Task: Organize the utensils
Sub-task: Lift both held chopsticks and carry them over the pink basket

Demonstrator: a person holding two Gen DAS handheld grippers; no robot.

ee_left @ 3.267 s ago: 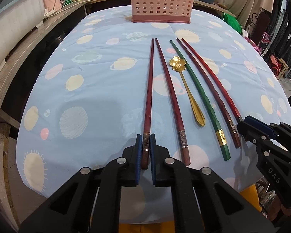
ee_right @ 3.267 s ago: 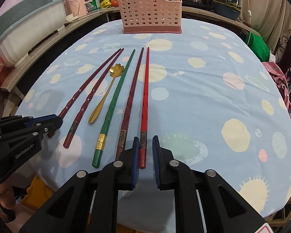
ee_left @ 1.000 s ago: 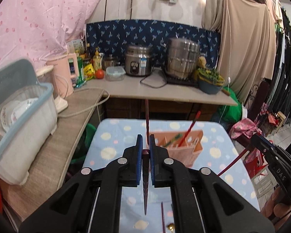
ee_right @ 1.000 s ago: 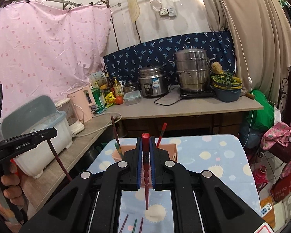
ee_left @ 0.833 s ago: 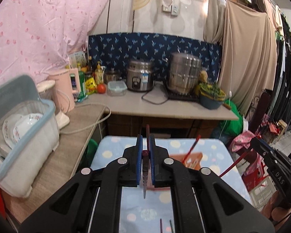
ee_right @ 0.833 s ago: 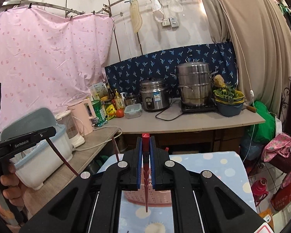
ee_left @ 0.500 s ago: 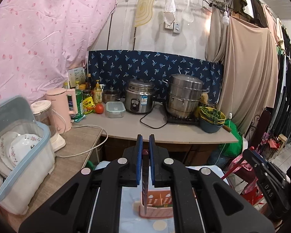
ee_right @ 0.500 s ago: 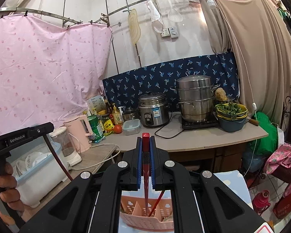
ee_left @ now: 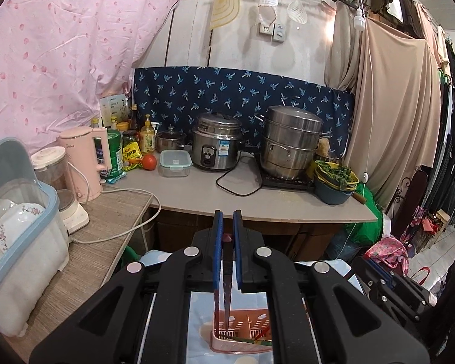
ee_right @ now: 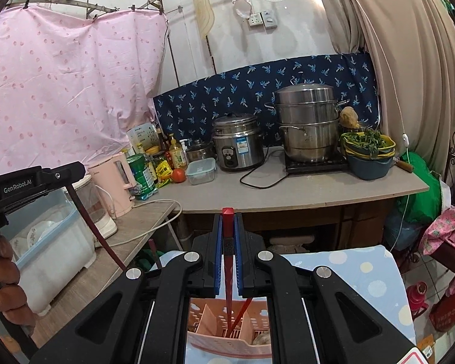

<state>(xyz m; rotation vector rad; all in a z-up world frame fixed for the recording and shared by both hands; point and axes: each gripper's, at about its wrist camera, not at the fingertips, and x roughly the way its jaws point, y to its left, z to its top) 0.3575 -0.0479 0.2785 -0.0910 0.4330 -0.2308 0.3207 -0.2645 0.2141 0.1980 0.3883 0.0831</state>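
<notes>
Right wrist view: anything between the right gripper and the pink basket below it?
Only the red chopstick the right gripper is shut on; it hangs down with its tip inside the pink basket, beside another red stick already there.

The utensil basket (ee_right: 224,327) sits on the table (ee_right: 364,270) directly below both grippers. A counter (ee_left: 197,194) lies ahead, with a dish bin (ee_left: 18,227) to their left.

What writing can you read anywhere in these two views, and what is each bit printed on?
"GenRobot.AI": on the side of the left gripper, seen from the right wrist view.
Labels on the rice cooker, the green can and the white box: too small to read.
Nothing else is legible.
</notes>
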